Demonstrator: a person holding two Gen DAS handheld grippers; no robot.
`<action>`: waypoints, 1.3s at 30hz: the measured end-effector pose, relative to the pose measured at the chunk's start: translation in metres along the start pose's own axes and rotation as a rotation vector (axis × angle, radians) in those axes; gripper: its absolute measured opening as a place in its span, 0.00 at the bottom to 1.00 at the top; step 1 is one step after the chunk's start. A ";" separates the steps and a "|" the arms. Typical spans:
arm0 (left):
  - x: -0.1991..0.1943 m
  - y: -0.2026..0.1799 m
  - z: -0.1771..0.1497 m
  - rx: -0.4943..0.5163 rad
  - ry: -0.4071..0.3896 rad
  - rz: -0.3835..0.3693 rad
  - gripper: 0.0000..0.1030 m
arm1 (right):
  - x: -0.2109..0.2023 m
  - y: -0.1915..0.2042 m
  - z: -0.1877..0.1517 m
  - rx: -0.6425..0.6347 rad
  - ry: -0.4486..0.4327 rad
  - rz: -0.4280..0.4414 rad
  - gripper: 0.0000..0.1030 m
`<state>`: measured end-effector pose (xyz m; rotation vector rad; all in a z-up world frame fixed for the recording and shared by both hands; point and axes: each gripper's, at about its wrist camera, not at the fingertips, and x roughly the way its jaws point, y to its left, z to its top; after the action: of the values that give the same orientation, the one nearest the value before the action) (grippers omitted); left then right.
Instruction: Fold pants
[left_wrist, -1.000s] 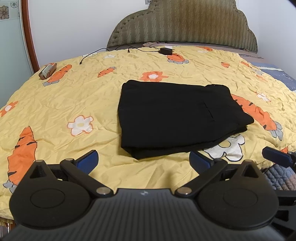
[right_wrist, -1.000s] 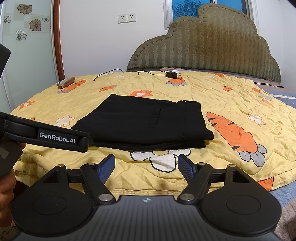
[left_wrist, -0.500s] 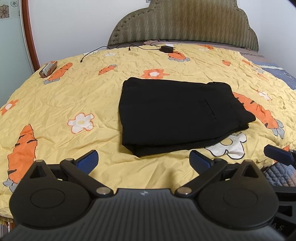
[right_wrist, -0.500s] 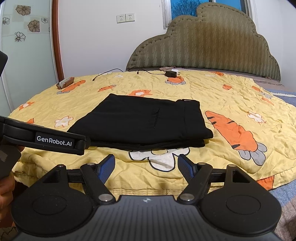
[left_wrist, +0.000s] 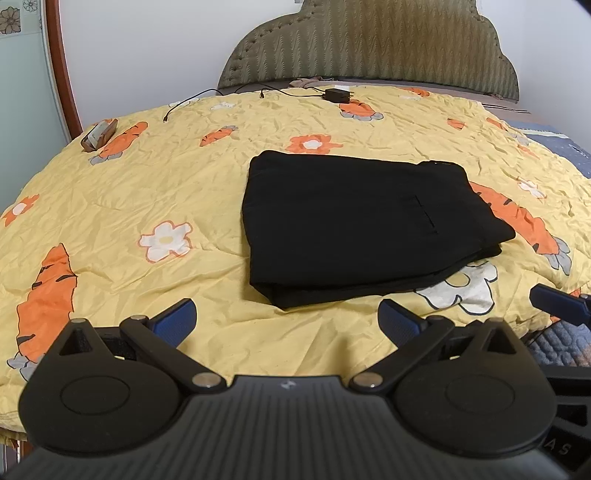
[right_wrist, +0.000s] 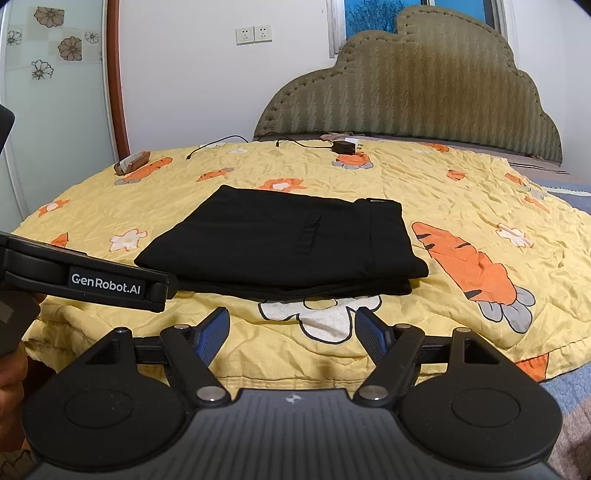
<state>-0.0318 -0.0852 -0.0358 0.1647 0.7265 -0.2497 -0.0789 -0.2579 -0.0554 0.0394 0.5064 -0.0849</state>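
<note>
The left hand-held gripper (left_wrist: 287, 319) sits at the 6 o'clock edge of its own view with its blue-padded jaws spread wide and nothing between them; the jaws hang over the near border of the bed. The right hand-held gripper (right_wrist: 291, 332) likewise stands with jaws apart and empty, above a white flower print on the yellow quilt (right_wrist: 461, 192). In the right wrist view, the body of the left unit enters from 9 o'clock, and part of a hand (right_wrist: 11, 373) shows at 8 o'clock. The black pants (left_wrist: 365, 221) lie folded into a compact, roughly rectangular stack on the quilt, toward 12 o'clock from both grippers and clear of the pads; the layered fold edges face the grippers and the waistband lies toward 2 o'clock. A charger with cable (left_wrist: 337, 95) rests on the quilt at 12 o'clock, near the padded headboard (left_wrist: 369, 48). A small brown object (left_wrist: 99, 134), not identifiable, lies at 10 o'clock at the quilt margin. A double wall socket (right_wrist: 254, 35) is mounted on the wall at 11 o'clock.
</note>
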 end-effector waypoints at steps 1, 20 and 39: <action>0.000 0.000 0.000 0.000 -0.001 0.000 1.00 | 0.000 0.000 0.000 0.001 0.000 0.000 0.72; 0.000 0.000 0.000 0.000 -0.001 0.002 1.00 | 0.001 0.000 0.000 -0.004 0.001 0.000 0.72; -0.002 0.002 -0.001 0.014 -0.017 0.011 1.00 | 0.000 0.002 0.000 -0.007 0.002 -0.002 0.72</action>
<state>-0.0334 -0.0822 -0.0348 0.1798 0.7074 -0.2450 -0.0786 -0.2563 -0.0555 0.0321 0.5083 -0.0848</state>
